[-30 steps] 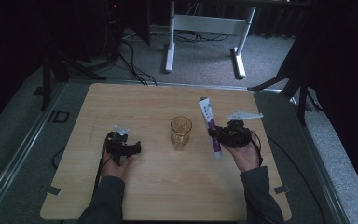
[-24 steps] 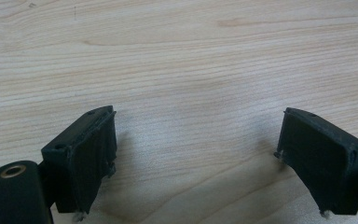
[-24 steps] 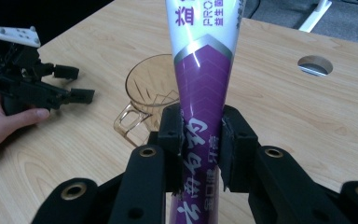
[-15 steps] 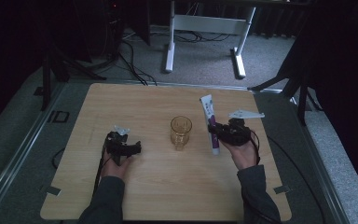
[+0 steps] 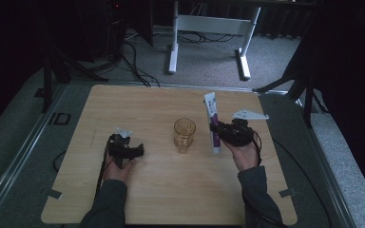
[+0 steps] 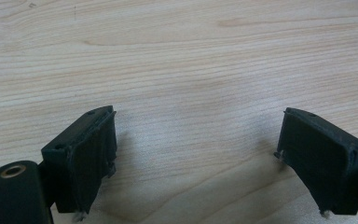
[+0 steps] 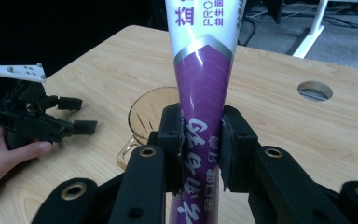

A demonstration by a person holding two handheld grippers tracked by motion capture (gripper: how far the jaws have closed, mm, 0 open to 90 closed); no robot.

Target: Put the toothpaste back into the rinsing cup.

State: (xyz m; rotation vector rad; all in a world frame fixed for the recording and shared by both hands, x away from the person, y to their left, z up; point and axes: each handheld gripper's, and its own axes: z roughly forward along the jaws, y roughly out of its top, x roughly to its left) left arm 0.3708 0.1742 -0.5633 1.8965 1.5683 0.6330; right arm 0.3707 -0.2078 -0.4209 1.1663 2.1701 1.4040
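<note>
A glass cup (image 5: 184, 134) stands mid desk (image 5: 123, 104), between the two grippers. The right gripper (image 7: 200, 144) has its jaws clamped on a purple and white tube (image 7: 203, 88), just beside the cup. Its view shows print on the tube. The left gripper (image 6: 196, 158) rests on bare wood, jaws wide apart.

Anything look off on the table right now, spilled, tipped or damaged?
Nothing stands out. The amber glass mug stands upright mid-table with no spill around it. The right gripper clamps the purple-and-white tube squarely; the left gripper is open over bare wood.
</note>
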